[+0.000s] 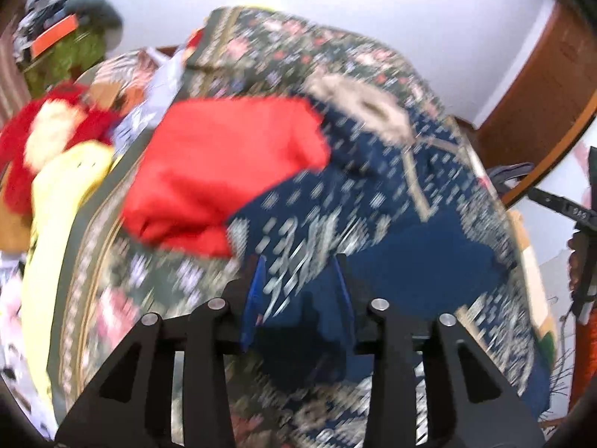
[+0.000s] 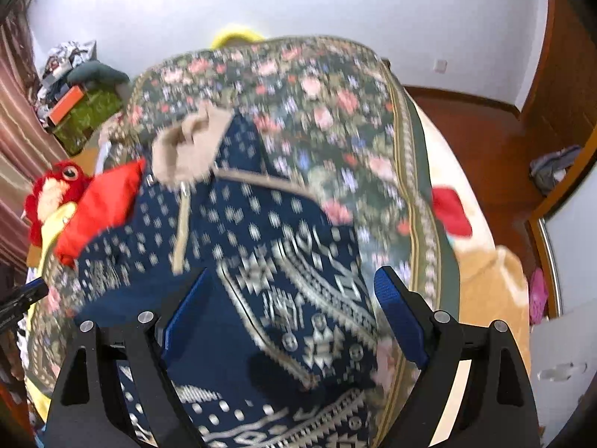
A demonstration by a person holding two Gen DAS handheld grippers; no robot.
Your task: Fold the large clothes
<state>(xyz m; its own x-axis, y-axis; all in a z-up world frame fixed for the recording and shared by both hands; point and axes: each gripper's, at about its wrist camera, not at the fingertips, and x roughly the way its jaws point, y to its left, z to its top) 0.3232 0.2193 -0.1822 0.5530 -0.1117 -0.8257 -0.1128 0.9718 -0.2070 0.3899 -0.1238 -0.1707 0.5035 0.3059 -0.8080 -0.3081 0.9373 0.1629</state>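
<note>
The left claw (image 1: 300,272) fills the bottom of the left wrist view, its blue fingers (image 1: 253,298) parted, with nothing clamped between them. Just beyond it lies the navy patterned garment (image 1: 391,224), spread on the floral bedspread (image 1: 261,48); its long axis runs from the lower centre to the beige hood (image 1: 358,108) at upper right. A red cloth (image 1: 224,171) lies on its left part. In the right wrist view the right claw (image 2: 291,287) stands wide, released, over the garment's patterned lower part, the hood at upper left.
</note>
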